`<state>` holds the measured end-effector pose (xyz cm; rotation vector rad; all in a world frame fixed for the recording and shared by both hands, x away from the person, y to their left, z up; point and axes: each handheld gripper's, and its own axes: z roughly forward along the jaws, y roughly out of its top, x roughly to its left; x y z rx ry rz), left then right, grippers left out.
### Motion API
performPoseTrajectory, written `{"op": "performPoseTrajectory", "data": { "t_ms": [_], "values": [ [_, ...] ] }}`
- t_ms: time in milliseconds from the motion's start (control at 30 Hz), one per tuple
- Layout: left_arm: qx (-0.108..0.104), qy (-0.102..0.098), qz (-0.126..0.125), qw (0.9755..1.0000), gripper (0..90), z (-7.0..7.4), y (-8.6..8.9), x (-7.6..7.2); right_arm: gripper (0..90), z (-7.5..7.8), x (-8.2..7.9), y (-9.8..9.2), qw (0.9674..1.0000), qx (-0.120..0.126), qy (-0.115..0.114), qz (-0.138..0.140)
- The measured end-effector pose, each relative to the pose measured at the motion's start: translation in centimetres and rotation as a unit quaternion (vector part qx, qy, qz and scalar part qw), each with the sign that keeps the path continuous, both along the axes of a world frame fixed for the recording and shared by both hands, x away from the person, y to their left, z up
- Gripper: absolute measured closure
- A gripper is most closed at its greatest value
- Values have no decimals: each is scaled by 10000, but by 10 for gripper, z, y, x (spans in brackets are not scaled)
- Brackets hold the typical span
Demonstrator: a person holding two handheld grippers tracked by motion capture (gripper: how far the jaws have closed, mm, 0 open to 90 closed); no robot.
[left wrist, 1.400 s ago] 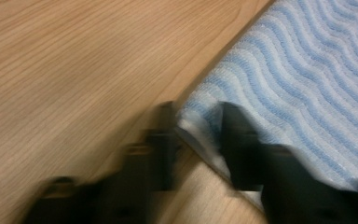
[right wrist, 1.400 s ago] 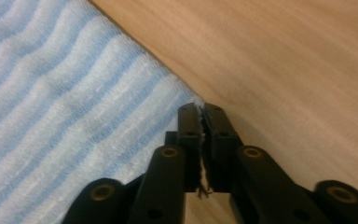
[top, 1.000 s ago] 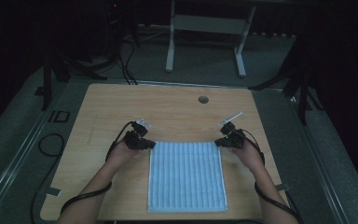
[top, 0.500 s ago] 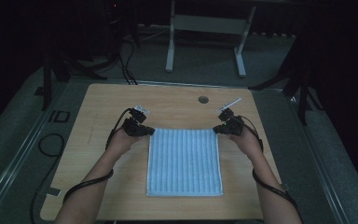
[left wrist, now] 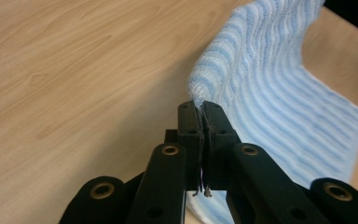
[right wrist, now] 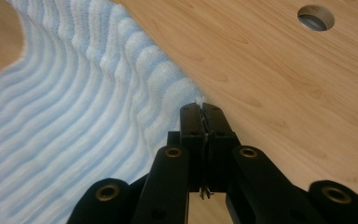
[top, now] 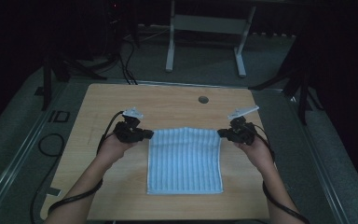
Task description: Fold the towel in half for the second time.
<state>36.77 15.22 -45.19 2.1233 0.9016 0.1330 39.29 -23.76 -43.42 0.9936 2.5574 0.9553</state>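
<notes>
A light blue striped towel [top: 185,161] lies on the wooden table [top: 168,100], its far edge raised off the wood. My left gripper [top: 148,135] is shut on the towel's far left corner, and my right gripper [top: 221,133] is shut on the far right corner. In the left gripper view the black jaws pinch the towel [left wrist: 270,88] at its corner, the left gripper [left wrist: 200,106] tips pressed together on the cloth. The right gripper view shows the right gripper [right wrist: 201,108] pinching the corner of the towel [right wrist: 79,93], which sags away to the left.
A round cable hole [top: 203,99] sits in the table near its far edge, also visible as the hole [right wrist: 315,17] in the right gripper view. A white table frame [top: 205,28] stands on the dark floor beyond. Cables trail at the left.
Both grippers have lifted and moved farther from the person, raising the towel's far edge off the table. The towel's near part has slid farther away with them.
</notes>
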Motion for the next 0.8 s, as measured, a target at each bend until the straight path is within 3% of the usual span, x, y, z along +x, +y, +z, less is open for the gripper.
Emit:
{"op": "performPoseTrajectory", "data": {
  "t_ms": [67, 133, 300, 333, 367, 467, 600, 800],
  "values": [
    [8, -64, -175, 9998, 866, 1, -1, -18, 885, 3, -20, -8, 9997, 209, -101, 38],
    [26, -112, -233, 9997, 866, 1, -2, -31, 885, 4, -34, -12, 9996, 224, -146, 90],
    [19, -108, -455, 9989, 865, -2, -2, -55, 884, 5, -68, -19, 9988, 328, -288, 215],
    [19, -108, -455, 9989, 865, -2, -2, -55, 884, 5, -68, -19, 9988, 328, -288, 215],
    [-11, -60, -511, 9987, 865, -4, 0, -62, 884, 4, -83, -21, 9982, 438, -312, 252],
    [-30, -11, -539, 9985, 865, -7, 5, -71, 884, -3, -100, -22, 9971, 627, -157, 389],
    [-89, 142, -672, 9976, 865, -18, 7, -86, 883, -16, -119, -22, 9984, 379, -80, 419],
    [-141, 338, -853, 9957, 864, -34, 9, -103, 882, -29, -135, -32, 9978, 512, 186, 388]
  ]
}}
